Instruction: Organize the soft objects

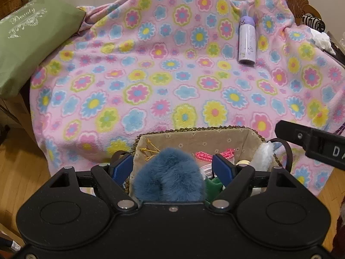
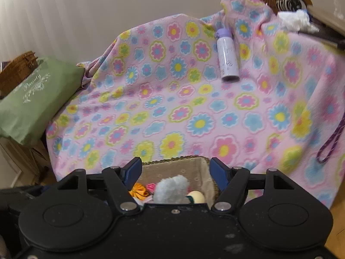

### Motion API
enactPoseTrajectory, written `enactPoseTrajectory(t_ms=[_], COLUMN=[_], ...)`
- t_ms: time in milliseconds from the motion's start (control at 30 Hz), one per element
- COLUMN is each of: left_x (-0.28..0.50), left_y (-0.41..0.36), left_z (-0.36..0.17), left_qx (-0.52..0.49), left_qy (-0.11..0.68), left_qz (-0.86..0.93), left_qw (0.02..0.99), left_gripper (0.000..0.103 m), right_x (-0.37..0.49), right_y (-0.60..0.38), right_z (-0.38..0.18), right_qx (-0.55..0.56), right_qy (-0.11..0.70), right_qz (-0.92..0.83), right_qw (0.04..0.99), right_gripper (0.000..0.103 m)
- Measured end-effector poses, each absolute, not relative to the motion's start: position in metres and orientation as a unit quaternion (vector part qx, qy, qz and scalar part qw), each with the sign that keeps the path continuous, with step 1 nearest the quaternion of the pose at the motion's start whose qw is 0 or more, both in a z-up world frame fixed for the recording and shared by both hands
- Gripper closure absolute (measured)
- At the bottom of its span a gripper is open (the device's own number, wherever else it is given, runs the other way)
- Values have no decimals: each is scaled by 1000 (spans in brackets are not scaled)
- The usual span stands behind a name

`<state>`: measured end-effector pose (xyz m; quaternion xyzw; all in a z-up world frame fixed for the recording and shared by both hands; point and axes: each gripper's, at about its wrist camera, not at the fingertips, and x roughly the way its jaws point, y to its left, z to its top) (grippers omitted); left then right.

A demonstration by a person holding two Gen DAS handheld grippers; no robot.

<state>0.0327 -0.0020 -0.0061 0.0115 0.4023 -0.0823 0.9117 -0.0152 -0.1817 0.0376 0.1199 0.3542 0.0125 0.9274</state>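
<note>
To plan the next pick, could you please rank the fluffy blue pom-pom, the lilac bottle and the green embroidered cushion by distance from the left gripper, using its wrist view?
1. Fluffy blue pom-pom: between the fingers.
2. Lilac bottle: far right.
3. Green embroidered cushion: far left; too close to call against the bottle.

Blue fluffy toy (image 1: 170,174) atop soft things in lined basket (image 1: 194,139)

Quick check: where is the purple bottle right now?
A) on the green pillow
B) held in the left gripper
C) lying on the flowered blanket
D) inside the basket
C: the bottle lies on its side on the blanket, well beyond the basket and apart from both grippers.
</note>
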Motion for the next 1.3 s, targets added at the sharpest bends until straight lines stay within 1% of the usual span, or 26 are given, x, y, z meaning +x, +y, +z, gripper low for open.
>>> enactPoseTrajectory(t_ms=[200, 467, 633, 1300], left_x=[24, 17, 13, 11], left_y=[-2, -1, 0, 3], left_z=[1, 5, 6, 3], left_qx=[15, 18, 14, 19], left_qy=[394, 389, 394, 402], left_qz=[-79, -77, -76, -62], left_qw=[916, 918, 916, 913], left_gripper=[26, 26, 24, 24], right_x=[-29, -40, -42, -43], right_y=[-185, -192, -193, -192], right_z=[44, 44, 43, 40], right_qx=[84, 71, 72, 64], right_qy=[349, 364, 373, 393], right_qz=[4, -5, -11, -13], right_qw=[933, 929, 925, 917], right_gripper=[27, 22, 21, 18])
